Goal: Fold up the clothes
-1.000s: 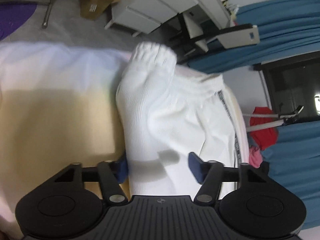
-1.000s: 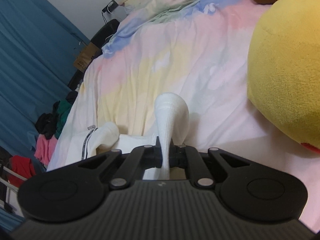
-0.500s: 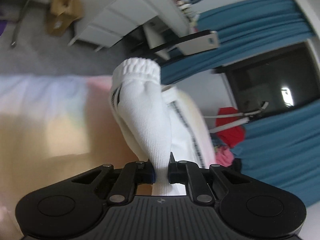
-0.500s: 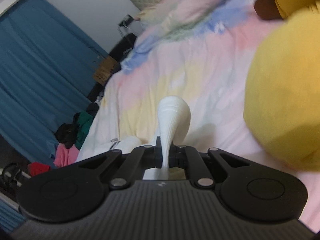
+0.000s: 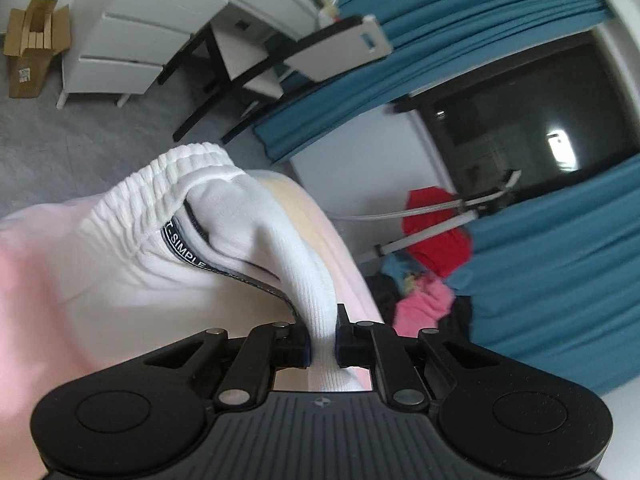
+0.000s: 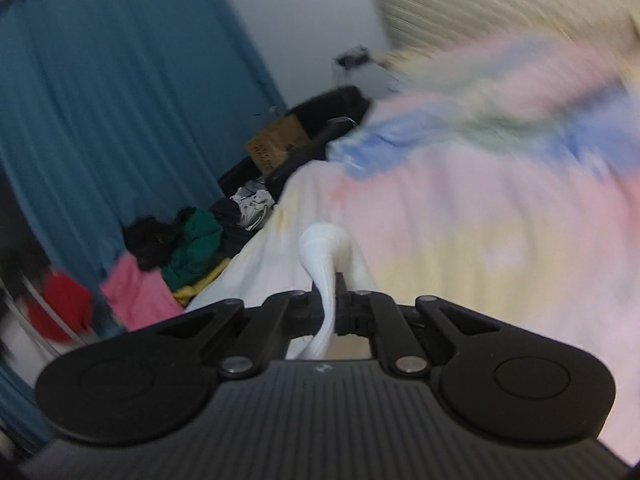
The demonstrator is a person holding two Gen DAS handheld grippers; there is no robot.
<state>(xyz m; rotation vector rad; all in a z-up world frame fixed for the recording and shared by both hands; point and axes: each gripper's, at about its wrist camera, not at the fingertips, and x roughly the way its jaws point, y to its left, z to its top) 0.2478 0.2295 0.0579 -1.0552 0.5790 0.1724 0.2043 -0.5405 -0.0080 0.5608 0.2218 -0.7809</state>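
Hand-held gripper: "SIMPLE" waistband left-view only

I see the bed under a pastel pink, yellow and blue sheet; the white ribbed garment rests partly on it.

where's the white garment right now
The white garment is pinched in the left gripper and right gripper, raised over the pastel bedspread.
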